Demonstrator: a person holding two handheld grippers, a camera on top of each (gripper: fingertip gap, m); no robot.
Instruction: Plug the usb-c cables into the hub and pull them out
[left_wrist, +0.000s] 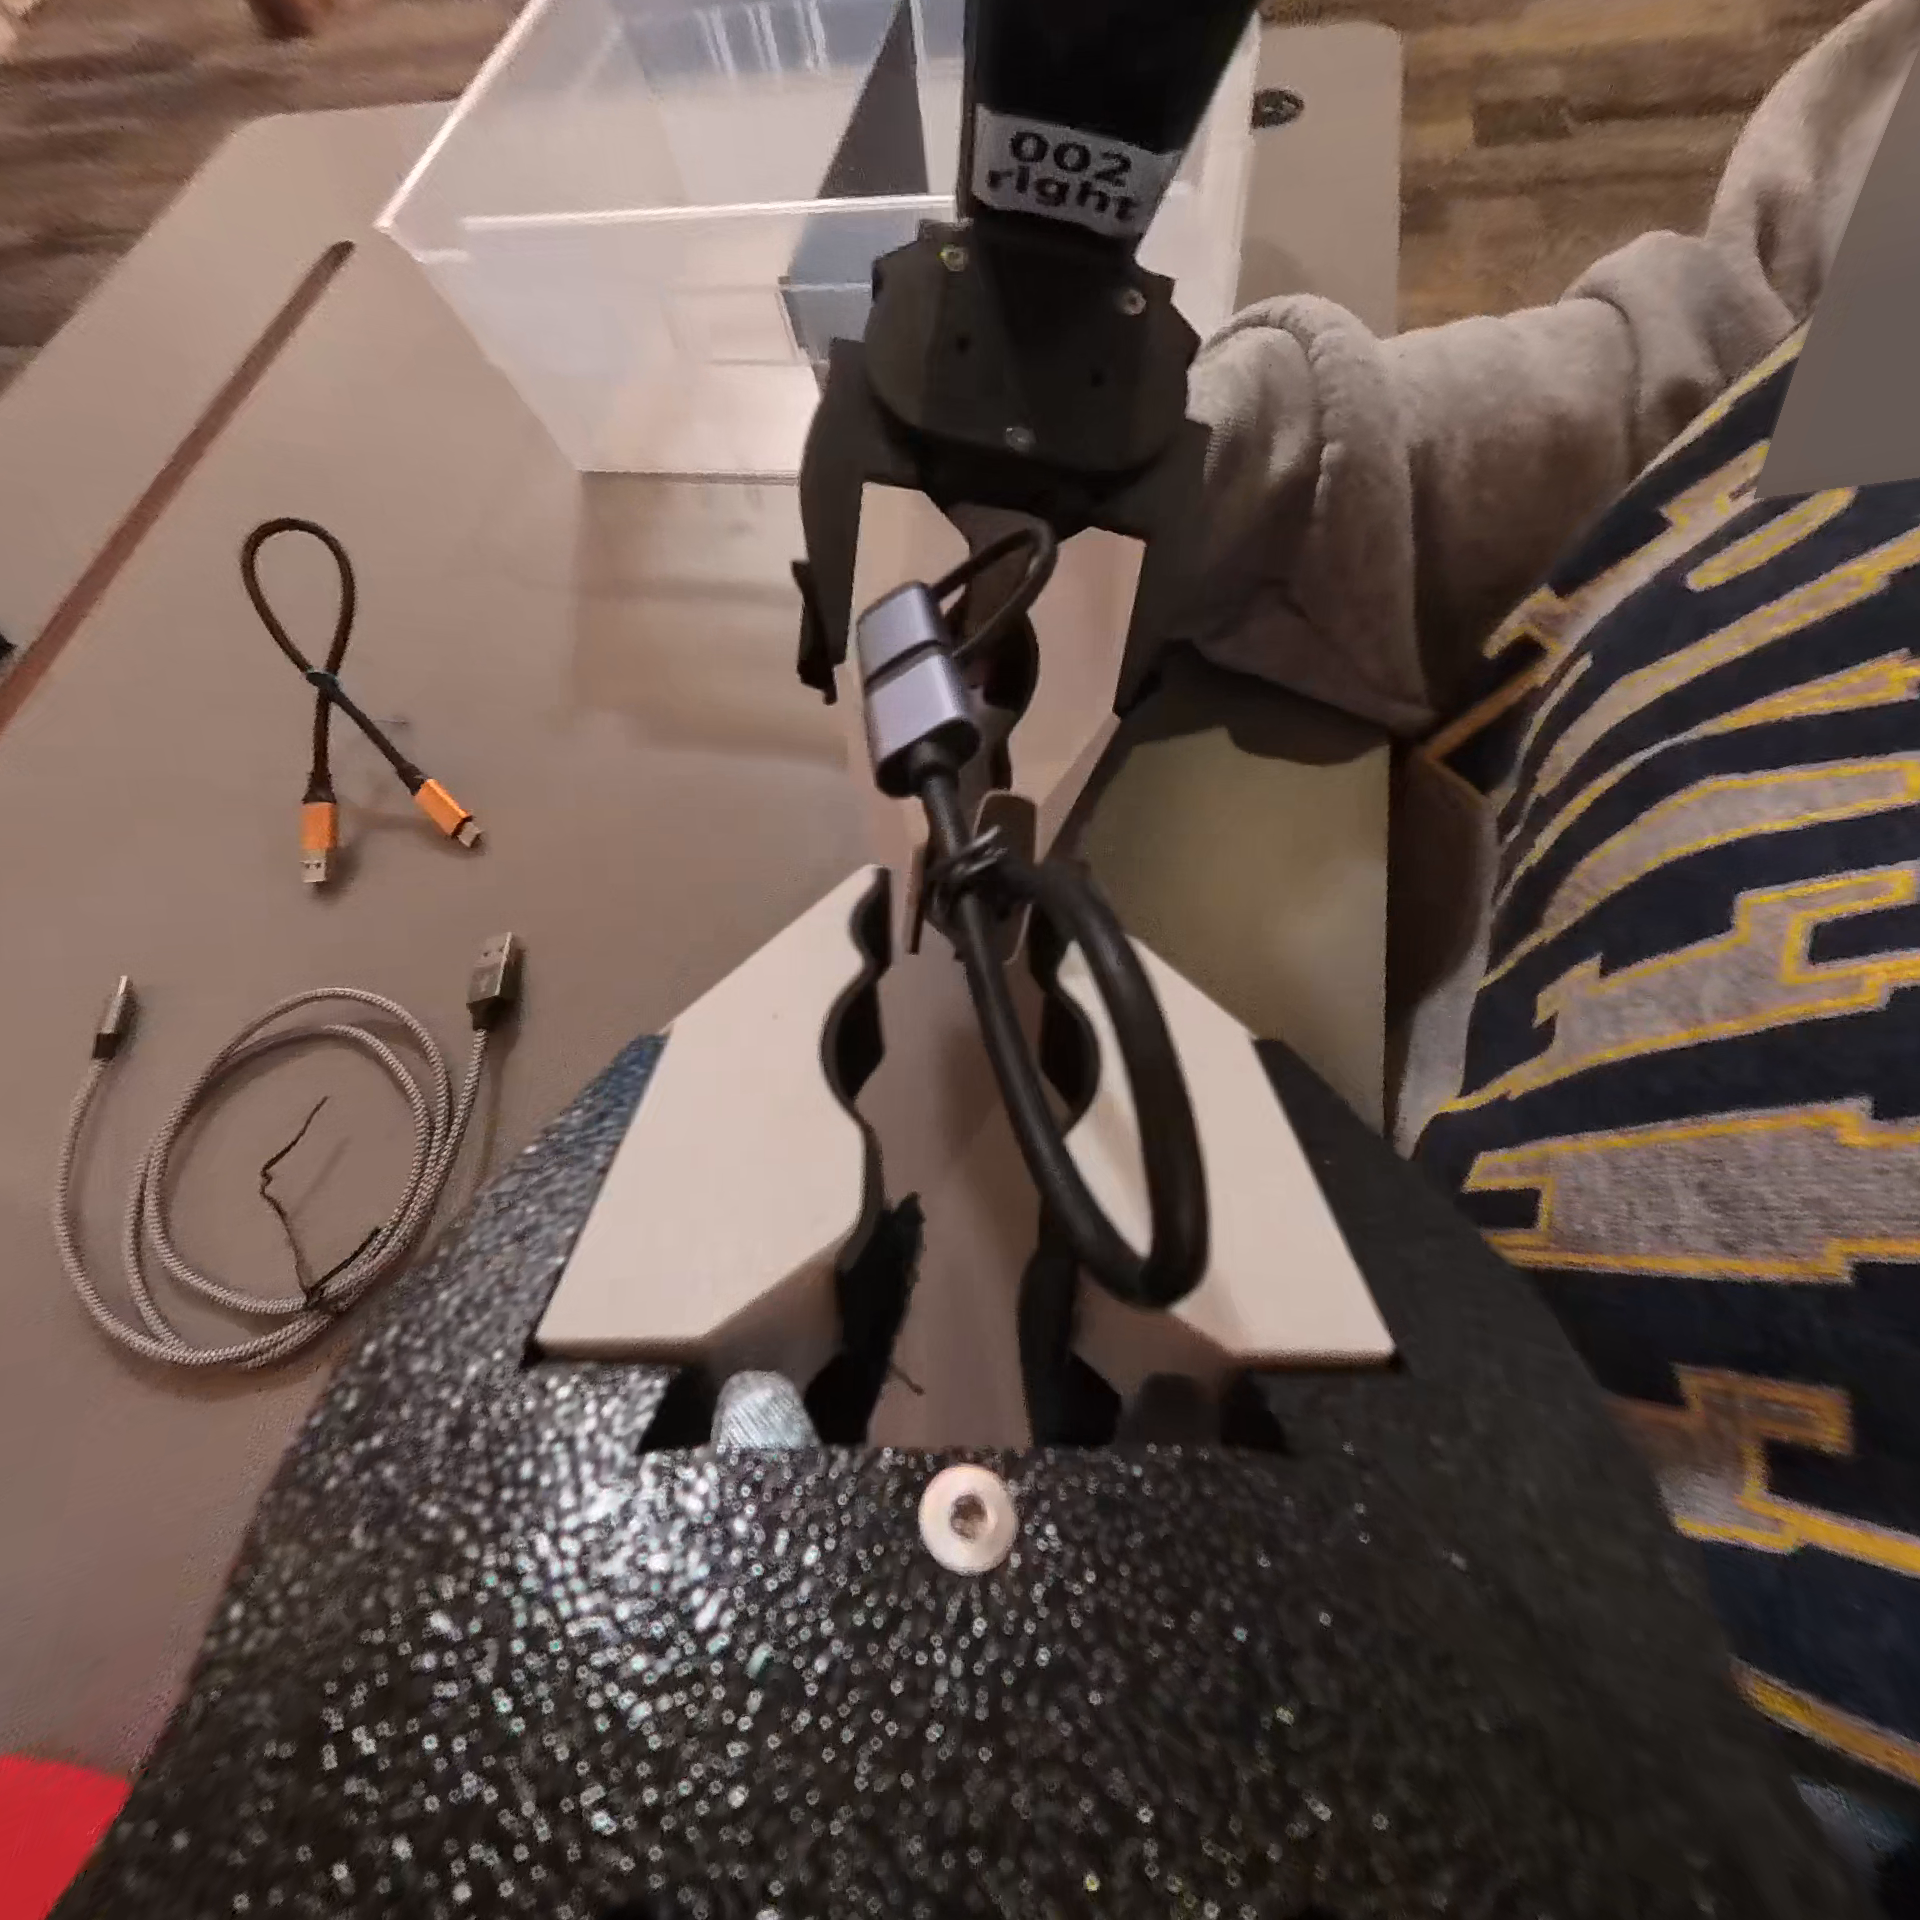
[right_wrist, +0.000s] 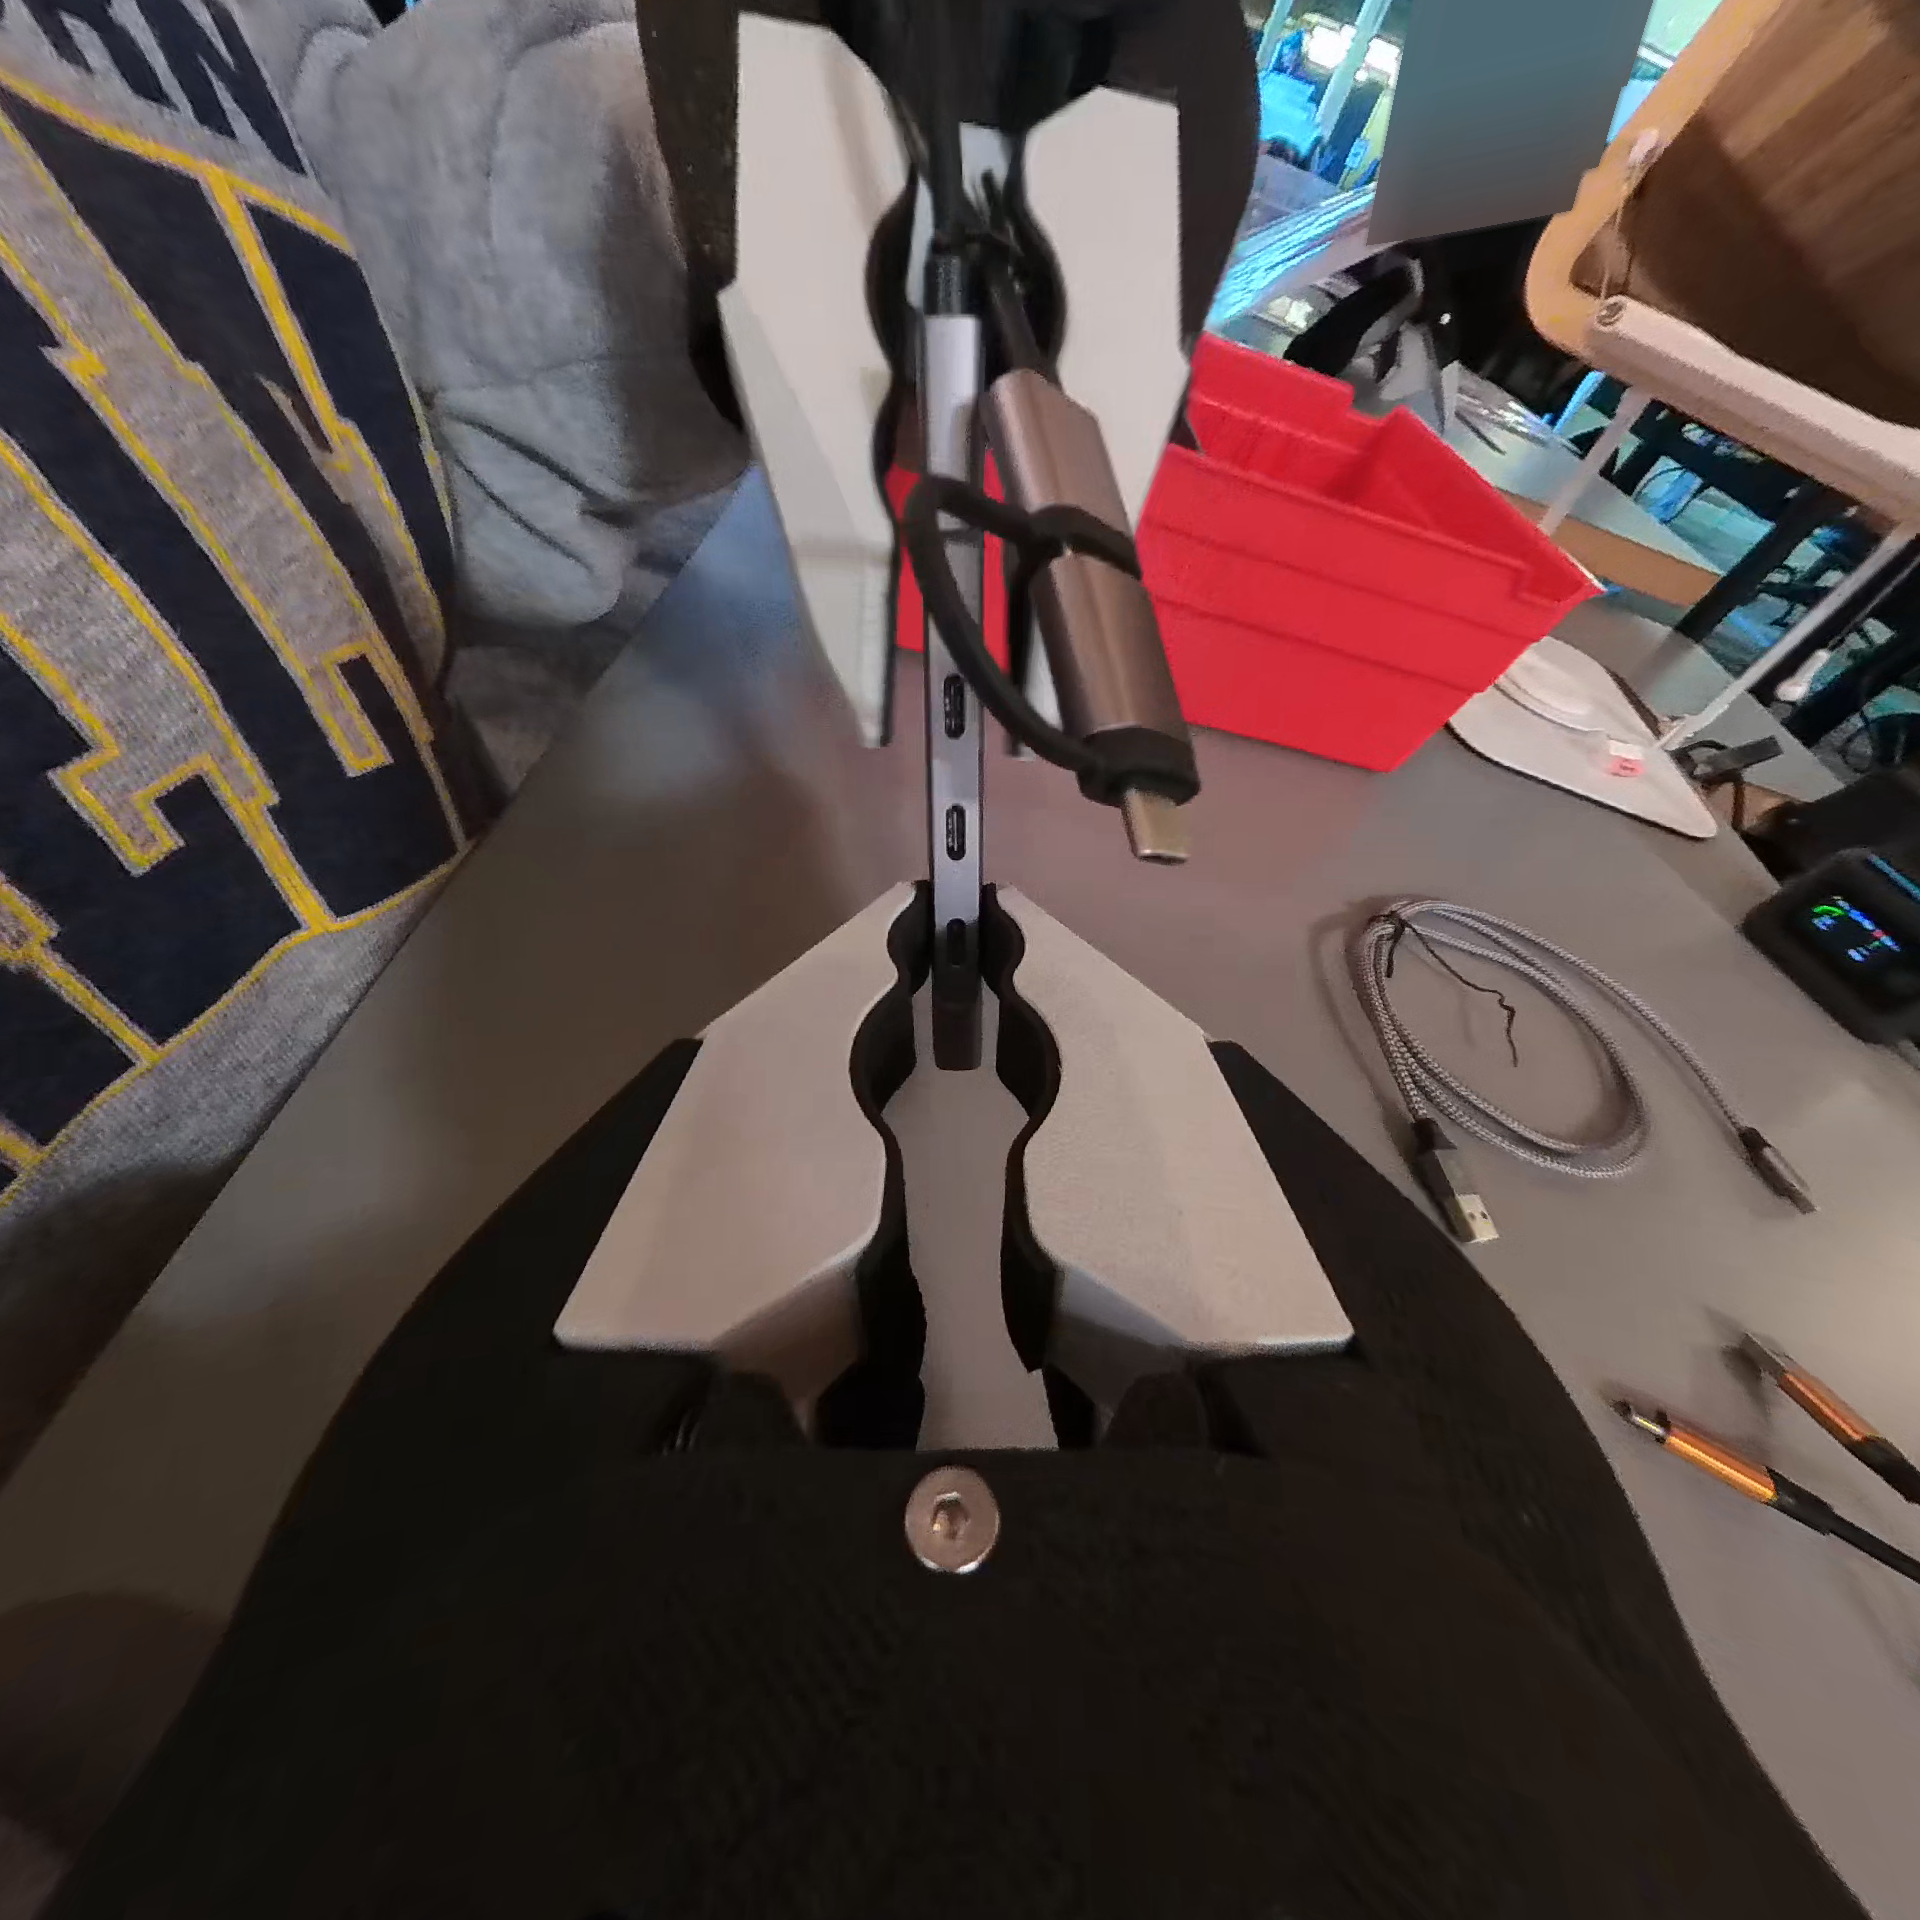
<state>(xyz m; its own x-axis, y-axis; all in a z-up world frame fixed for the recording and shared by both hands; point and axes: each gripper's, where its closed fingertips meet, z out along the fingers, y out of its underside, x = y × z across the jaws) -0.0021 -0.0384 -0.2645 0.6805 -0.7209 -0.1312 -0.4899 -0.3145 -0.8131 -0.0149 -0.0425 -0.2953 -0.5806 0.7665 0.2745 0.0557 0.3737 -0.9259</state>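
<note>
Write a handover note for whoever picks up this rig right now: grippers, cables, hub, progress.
Right hand-held gripper: shut on one end of the hub, held edge-up off the table.
Left hand-held gripper: shut on the hub's other end, by its black lead.
Hub's own plug dangles unconnected.
Grey braided cable and orange-tipped cable lie on the table, untouched.
Done: hub lifted. Left: all plugging in and pulling out.

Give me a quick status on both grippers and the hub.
Left gripper and right gripper both shut on hub, held between them above table. Hub's own plug dangling, ports empty. Grey cable and orange-tipped cable on table, untouched.
</note>
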